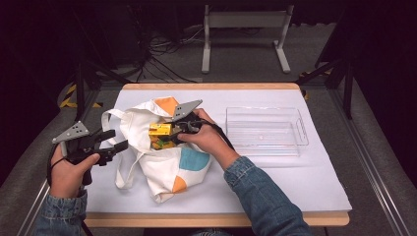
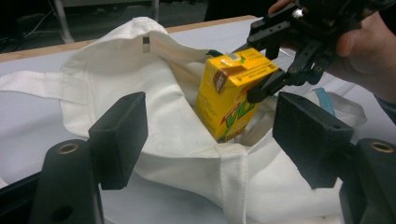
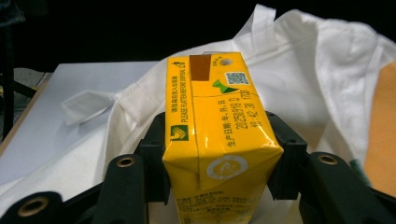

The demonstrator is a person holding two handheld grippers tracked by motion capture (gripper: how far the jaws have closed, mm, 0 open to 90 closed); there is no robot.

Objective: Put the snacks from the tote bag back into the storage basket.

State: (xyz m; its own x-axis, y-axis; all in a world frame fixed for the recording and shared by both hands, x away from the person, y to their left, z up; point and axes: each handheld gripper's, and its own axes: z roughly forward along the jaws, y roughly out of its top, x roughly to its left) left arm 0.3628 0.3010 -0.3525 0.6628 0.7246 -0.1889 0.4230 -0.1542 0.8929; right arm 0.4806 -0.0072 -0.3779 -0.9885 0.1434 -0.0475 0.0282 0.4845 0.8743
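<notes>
At the mouth of the white tote bag (image 1: 162, 147), the right gripper (image 1: 178, 132) has its fingers clamped on the yellow juice carton (image 3: 219, 140); stiff, light, slick-sided, best held across its flat faces. The left gripper (image 1: 117, 142) hangs open beside the bag.

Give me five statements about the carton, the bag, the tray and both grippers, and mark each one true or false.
1. The right gripper clamps a yellow drink carton. True.
2. The left gripper holds the bag's strap. False: its jaws stand open with nothing between them.
3. The clear plastic tray holds a carton. False: it is empty.
4. The white tote bag lies on the table. True.
5. The carton is blue. False: it is yellow.
</notes>
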